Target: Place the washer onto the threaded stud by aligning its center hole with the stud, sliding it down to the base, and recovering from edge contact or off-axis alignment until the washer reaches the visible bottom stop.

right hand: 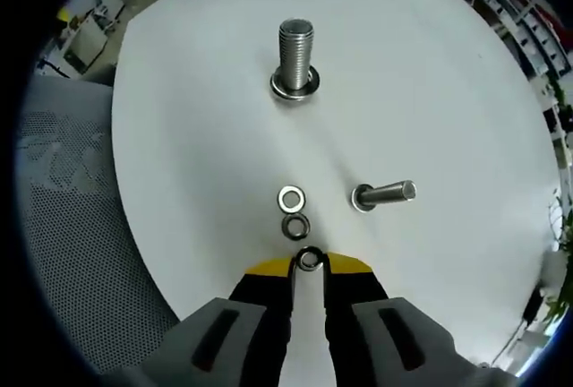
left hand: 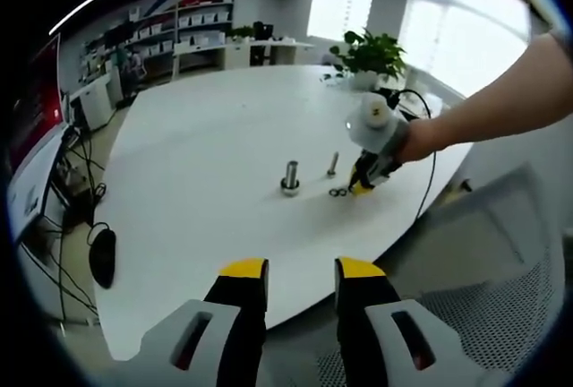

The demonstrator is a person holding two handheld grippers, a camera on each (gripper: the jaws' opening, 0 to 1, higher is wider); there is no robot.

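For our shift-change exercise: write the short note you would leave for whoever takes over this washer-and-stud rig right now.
Right gripper: jaws closed on a washer at the table, not yet lifted.
Left gripper: open, empty, back from the table edge.
Large threaded stud stands upright with a washer already at its base. A smaller bolt stands nearby. Two spare washers lie ahead of the jaws.
Left: lift, align hole, slide down to the base.

Shiny metal stud — matt table
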